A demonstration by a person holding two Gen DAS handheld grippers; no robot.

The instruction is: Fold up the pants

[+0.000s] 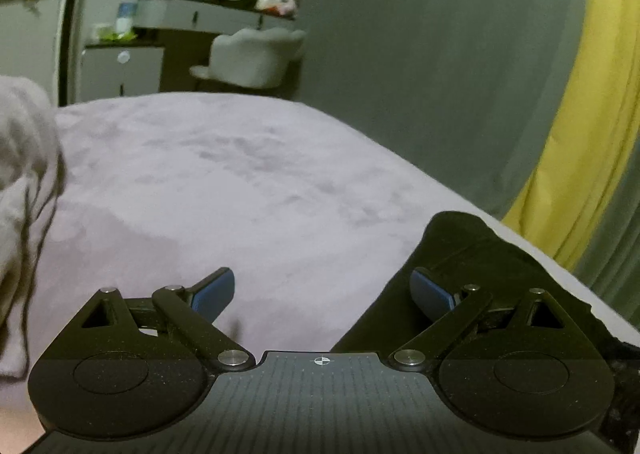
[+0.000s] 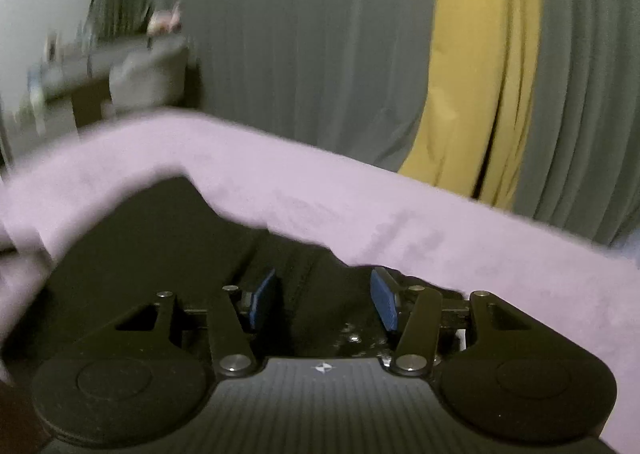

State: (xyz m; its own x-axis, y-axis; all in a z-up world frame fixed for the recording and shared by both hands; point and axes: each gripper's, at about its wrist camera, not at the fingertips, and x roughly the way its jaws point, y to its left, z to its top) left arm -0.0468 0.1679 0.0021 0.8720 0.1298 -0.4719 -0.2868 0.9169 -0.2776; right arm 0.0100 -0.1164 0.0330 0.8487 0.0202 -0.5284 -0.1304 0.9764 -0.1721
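Fingers first: the left gripper has both blue pads spread wide with nothing between them, hovering angled down over the lilac blanket. The right gripper sits half-spread, black pants between its pads but not pinched. One pair of pants, lying on the blanket; two curtains behind, grey and yellow.

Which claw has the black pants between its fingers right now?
The right claw: the black pants lie between its open blue pads. The left claw has only the pink bedspread in its gap.
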